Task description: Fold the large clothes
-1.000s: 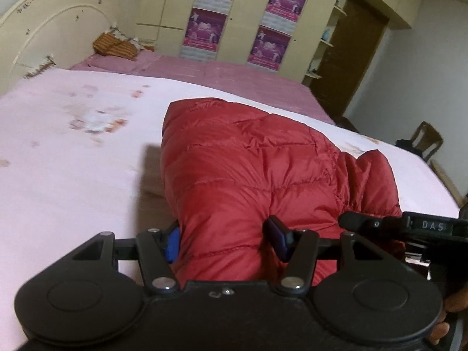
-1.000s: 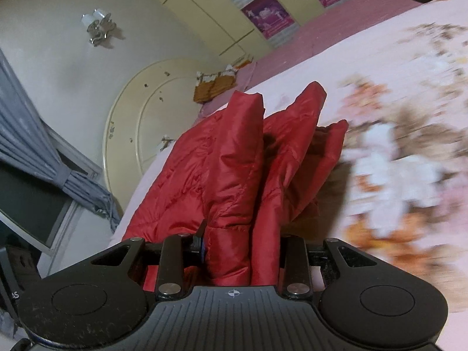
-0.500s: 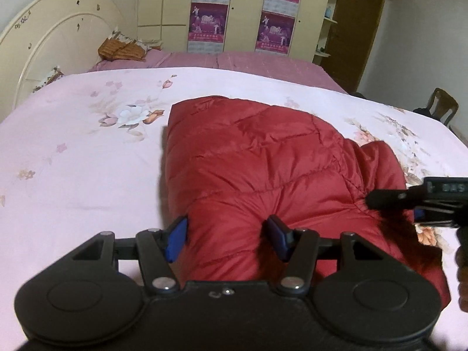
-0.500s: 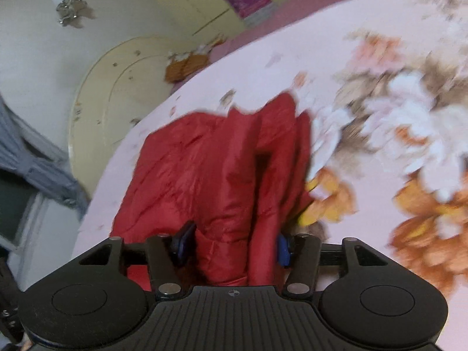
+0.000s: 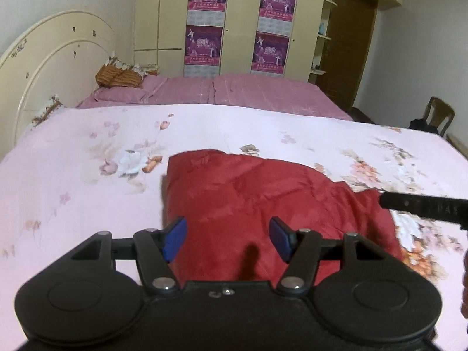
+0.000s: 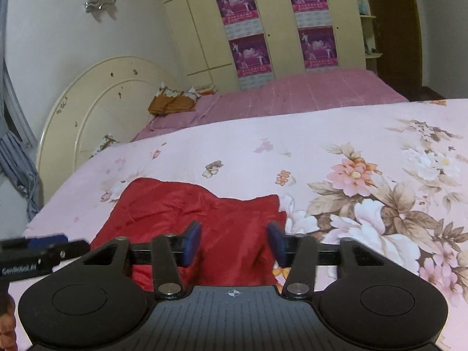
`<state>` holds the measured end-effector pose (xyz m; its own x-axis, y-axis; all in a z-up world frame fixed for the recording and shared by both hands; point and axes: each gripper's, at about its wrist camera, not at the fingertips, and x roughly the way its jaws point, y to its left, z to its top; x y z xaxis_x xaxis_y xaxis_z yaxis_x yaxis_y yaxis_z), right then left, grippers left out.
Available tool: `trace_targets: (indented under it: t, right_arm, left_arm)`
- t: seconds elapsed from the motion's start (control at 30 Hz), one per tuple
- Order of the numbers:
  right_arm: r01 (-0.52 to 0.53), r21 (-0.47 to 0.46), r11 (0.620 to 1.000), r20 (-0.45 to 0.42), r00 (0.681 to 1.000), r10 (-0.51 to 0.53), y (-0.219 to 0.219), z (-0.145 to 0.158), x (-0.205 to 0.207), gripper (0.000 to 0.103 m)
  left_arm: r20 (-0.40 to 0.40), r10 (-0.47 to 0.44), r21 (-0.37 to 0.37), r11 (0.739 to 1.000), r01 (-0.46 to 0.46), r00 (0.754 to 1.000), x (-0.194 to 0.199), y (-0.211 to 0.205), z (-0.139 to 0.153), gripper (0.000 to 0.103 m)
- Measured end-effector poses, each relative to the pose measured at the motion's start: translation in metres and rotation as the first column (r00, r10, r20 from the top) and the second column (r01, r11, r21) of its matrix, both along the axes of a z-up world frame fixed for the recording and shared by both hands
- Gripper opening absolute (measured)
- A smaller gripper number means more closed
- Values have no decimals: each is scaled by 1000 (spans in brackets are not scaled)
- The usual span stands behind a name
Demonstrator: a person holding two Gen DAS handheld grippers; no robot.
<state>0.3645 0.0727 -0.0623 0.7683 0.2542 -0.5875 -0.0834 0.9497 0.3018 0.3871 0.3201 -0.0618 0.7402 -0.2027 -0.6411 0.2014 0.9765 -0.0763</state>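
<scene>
Red jacket (image 5: 263,213) lies folded flat on bed (image 5: 87,204). Left tool (image 5: 228,239) and right tool (image 6: 234,242) hover above jacket, both spread apart, empty: fold apparently set down.

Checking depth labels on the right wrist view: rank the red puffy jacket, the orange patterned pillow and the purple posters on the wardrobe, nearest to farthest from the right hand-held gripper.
1. Red puffy jacket: just beyond the open right hand-held gripper, on the floral bedspread.
2. Orange patterned pillow: far left, by the cream headboard.
3. Purple posters: on the wardrobe doors, back wall.
</scene>
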Motion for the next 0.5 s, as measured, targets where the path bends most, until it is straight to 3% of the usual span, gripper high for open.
trace_targets:
  t: [0.2, 0.33, 0.5]
  right_arm:
    - [7, -62, 998, -49, 999, -10, 18, -22, 22, 30]
    - [27, -114, 993, -115, 993, -40, 18, -52, 33, 30]
    - [34, -154, 987, -150, 987, -58, 20, -77, 37, 30]
  left_arm:
    - [-48, 2, 33, 999, -1, 999, 30, -4, -28, 61]
    - [-65, -4, 55, 998, 8, 998, 35, -5, -48, 68]
    - [-102, 9, 27, 1000, -6, 995, 41, -1, -54, 71]
